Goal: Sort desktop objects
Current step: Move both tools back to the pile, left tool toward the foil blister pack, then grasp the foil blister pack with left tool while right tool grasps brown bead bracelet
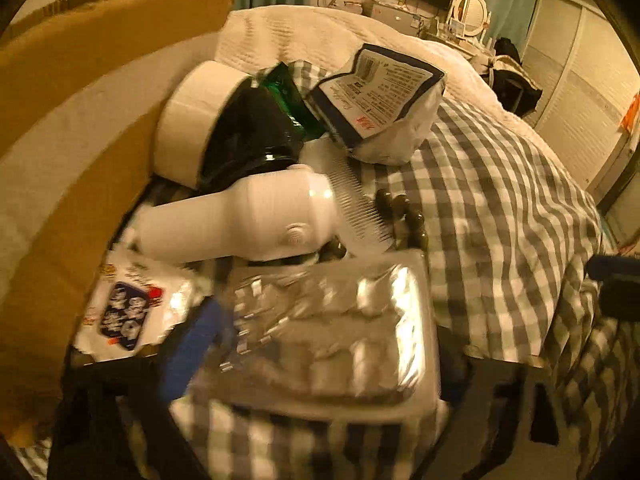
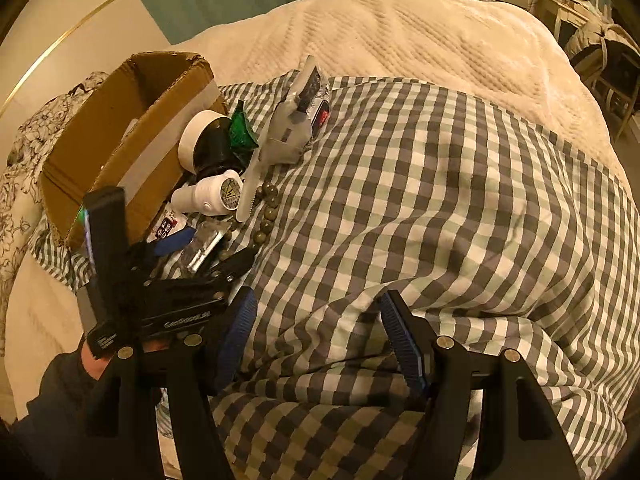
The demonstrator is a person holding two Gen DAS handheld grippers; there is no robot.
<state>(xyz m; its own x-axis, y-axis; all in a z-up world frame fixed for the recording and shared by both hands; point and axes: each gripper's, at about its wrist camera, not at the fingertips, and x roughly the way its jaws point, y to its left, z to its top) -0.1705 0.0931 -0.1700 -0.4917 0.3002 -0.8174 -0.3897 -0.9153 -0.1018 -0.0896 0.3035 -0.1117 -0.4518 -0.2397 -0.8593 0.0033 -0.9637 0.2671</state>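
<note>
A silvery foil blister pack fills the gap between my left gripper's fingers; a blue pad meets its left edge and the other finger is hidden behind its right edge. The pack lies in a pile with a white bottle, a white comb, dark beads, a tape roll, a green packet and a printed pouch. My right gripper hangs open over the checked cloth, nothing between its fingers.
An open cardboard box stands at the pile's left, on the bed. A small printed sachet lies beside the box. A person's sleeve holds the left gripper. Shelves and a chair stand beyond the quilt.
</note>
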